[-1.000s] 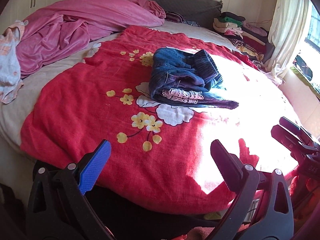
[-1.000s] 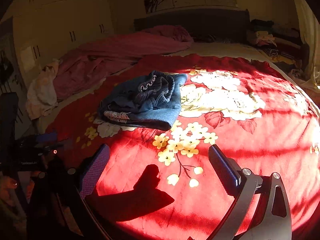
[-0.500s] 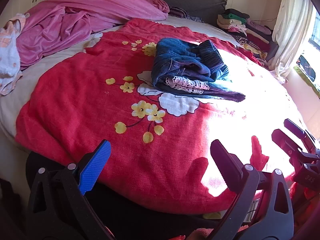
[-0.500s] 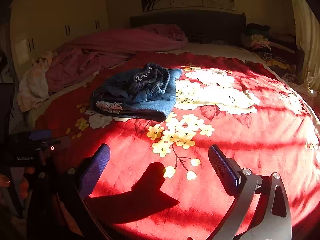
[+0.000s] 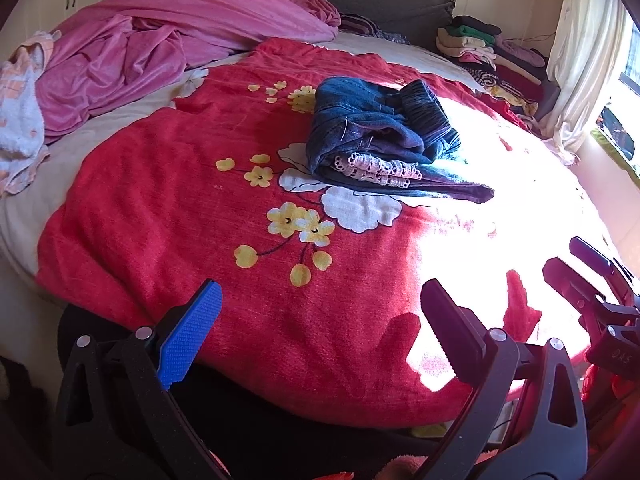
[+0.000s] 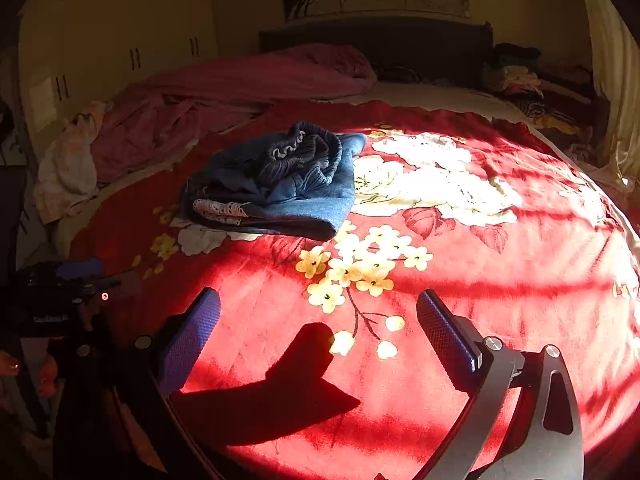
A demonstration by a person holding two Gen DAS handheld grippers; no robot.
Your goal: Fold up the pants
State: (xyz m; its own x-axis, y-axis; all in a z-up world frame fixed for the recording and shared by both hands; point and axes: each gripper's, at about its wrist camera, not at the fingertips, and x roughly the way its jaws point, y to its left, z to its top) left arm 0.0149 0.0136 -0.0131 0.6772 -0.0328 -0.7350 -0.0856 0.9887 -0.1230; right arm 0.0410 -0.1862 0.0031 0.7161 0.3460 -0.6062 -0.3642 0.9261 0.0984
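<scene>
Two handheld black-framed claws with textured blue pads

Left claw (image 5: 320, 320): black triangular cut-out arms, silver pivot screws, one bright blue ridged pad (image 5: 190, 340), the other dark with a toothed edge. Right claw (image 6: 318, 330): same frame, both pads (image 6: 444, 336) blue and dimpled, grey metal arm in sunlight.

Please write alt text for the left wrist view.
Bunched blue jeans lie on a red flowered blanket, beyond the open, empty left gripper. A pink quilt is behind, folded clothes near the window.
</scene>
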